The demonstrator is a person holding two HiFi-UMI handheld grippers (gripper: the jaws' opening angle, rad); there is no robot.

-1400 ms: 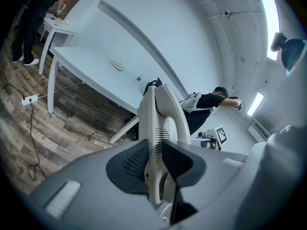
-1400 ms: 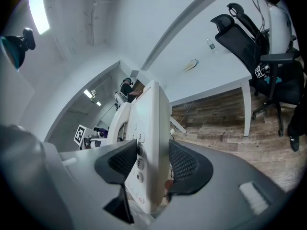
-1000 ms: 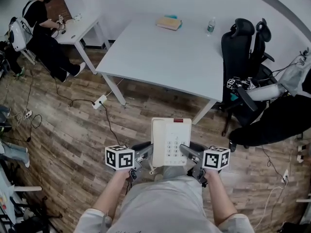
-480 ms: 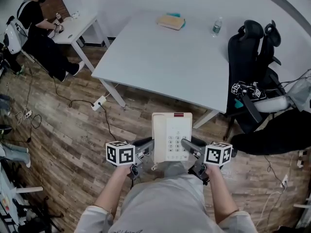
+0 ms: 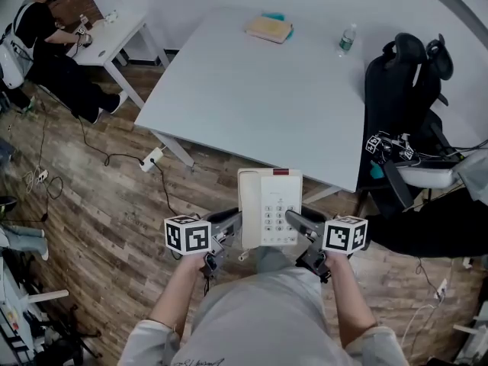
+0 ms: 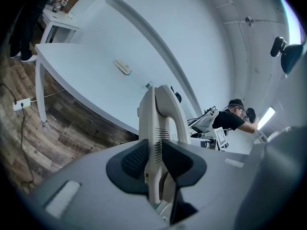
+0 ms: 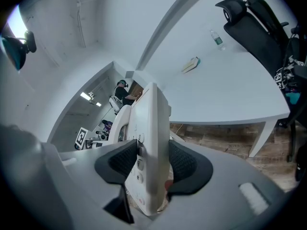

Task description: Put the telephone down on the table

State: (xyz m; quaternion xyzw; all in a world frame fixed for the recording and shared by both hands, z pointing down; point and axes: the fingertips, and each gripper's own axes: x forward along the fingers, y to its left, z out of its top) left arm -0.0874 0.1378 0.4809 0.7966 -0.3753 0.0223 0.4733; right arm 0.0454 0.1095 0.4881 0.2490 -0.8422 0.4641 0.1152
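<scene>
A cream desk telephone (image 5: 268, 207) with a keypad and a red strip at its top edge is held in the air above the wood floor, just short of the white table (image 5: 259, 90). My left gripper (image 5: 231, 221) is shut on its left side, where the handset (image 6: 165, 109) lies. My right gripper (image 5: 296, 221) is shut on its right side, by the keys (image 7: 139, 164). In the left gripper view the telephone (image 6: 156, 143) stands edge-on between the dark pads; in the right gripper view the telephone (image 7: 151, 152) does too.
On the table's far side lie a tan book (image 5: 269, 28) and a water bottle (image 5: 348, 38). Black office chairs (image 5: 400, 90) stand at the table's right end. A power strip (image 5: 151, 159) with a cable lies on the floor at the left. A person sits at a small desk (image 5: 114, 33) far left.
Both grippers, still shut on the telephone, have carried it forward and closer to the table's near edge. The table now fills more of the head view.
</scene>
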